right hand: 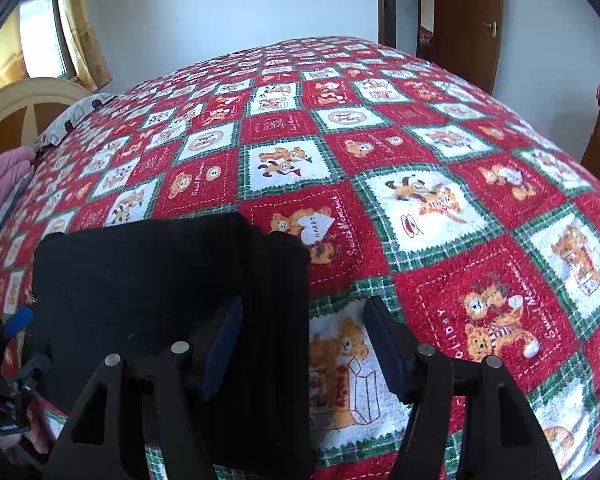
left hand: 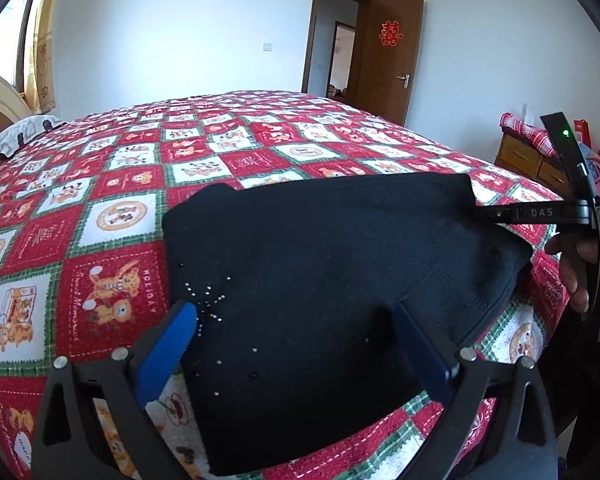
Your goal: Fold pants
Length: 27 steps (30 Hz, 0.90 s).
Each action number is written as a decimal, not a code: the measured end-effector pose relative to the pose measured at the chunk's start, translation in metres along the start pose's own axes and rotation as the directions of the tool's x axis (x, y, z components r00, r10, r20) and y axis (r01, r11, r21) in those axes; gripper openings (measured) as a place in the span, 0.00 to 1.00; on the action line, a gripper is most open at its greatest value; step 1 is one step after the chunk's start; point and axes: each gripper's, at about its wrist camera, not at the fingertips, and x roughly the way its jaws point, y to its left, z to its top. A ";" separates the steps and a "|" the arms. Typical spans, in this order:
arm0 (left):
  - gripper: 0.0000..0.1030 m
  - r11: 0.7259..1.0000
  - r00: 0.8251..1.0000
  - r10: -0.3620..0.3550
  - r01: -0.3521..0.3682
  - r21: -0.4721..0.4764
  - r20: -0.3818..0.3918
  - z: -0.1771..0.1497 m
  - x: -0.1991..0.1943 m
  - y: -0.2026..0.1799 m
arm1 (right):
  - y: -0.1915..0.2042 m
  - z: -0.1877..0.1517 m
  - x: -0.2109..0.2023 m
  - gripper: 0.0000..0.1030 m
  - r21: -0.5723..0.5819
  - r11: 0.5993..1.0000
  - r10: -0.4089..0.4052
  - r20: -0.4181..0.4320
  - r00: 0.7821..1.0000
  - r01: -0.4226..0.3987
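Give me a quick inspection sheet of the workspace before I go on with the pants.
Surface: bed with a red, white and green bear-print quilt.
Job's things: black pants, folded into a compact bundle near the quilt's front edge.
Clutter: pillow at the headboard end.
Grippers: left gripper open over the pants; right gripper open, straddling the bundle's right edge.
Cables: nothing seen.
Surroundings: open wooden door, curtained window, wooden dresser.

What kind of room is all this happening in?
Most likely a home bedroom. A wide bed under a red patchwork quilt fills both views, a curved headboard and pillow sit at its far end, and black pants lie folded on it.
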 end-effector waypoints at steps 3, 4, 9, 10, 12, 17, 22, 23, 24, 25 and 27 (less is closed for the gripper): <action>0.99 1.000 1.000 0.007 -0.007 -0.003 -0.007 0.000 0.001 0.002 | 0.002 0.001 -0.010 0.62 0.004 1.000 -0.019 0.019 1.000 0.019; 0.99 1.000 1.000 0.006 -0.006 -0.006 -0.007 0.000 0.001 0.003 | 0.004 -0.001 -0.020 0.62 0.003 0.999 -0.039 0.047 0.998 0.039; 1.00 1.000 1.000 0.014 -0.014 0.003 -0.015 -0.001 0.003 0.001 | 0.022 -0.015 -0.050 0.63 -0.059 0.998 0.014 0.097 0.995 -0.009; 1.00 1.000 1.000 0.014 -0.014 0.004 -0.017 -0.001 0.003 0.001 | 0.026 -0.019 -0.048 0.63 -0.078 0.997 0.027 0.079 0.996 -0.021; 1.00 1.000 1.000 0.012 -0.012 0.002 -0.020 -0.002 0.002 0.001 | 0.030 -0.027 -0.039 0.63 -0.098 0.995 0.021 0.047 0.999 -0.017; 1.00 1.000 1.000 0.013 -0.013 0.000 -0.026 -0.002 0.002 0.004 | 0.021 -0.033 -0.017 0.76 -0.083 0.997 0.001 -0.009 1.000 -0.001; 1.00 0.999 0.999 0.033 -0.033 0.008 -0.022 -0.001 0.000 0.005 | 0.010 -0.033 -0.012 0.78 -0.050 0.998 0.034 -0.031 0.999 -0.036; 1.00 0.999 0.999 0.040 -0.040 0.002 -0.017 -0.001 -0.001 0.007 | 0.009 -0.032 -0.013 0.78 -0.047 0.998 0.041 -0.028 0.999 -0.042; 1.00 0.999 0.999 0.043 -0.044 -0.008 -0.017 0.000 -0.001 0.010 | 0.009 -0.031 -0.015 0.78 -0.041 0.998 0.052 -0.019 0.998 -0.053; 1.00 0.999 0.999 0.043 -0.043 -0.020 -0.019 0.000 0.000 0.014 | 0.009 -0.030 -0.017 0.78 -0.039 0.998 0.055 -0.016 0.998 -0.056; 1.00 0.998 0.999 0.040 -0.042 -0.047 -0.029 -0.001 0.003 0.021 | 0.008 -0.029 -0.019 0.78 -0.030 0.997 0.066 -0.005 0.998 -0.066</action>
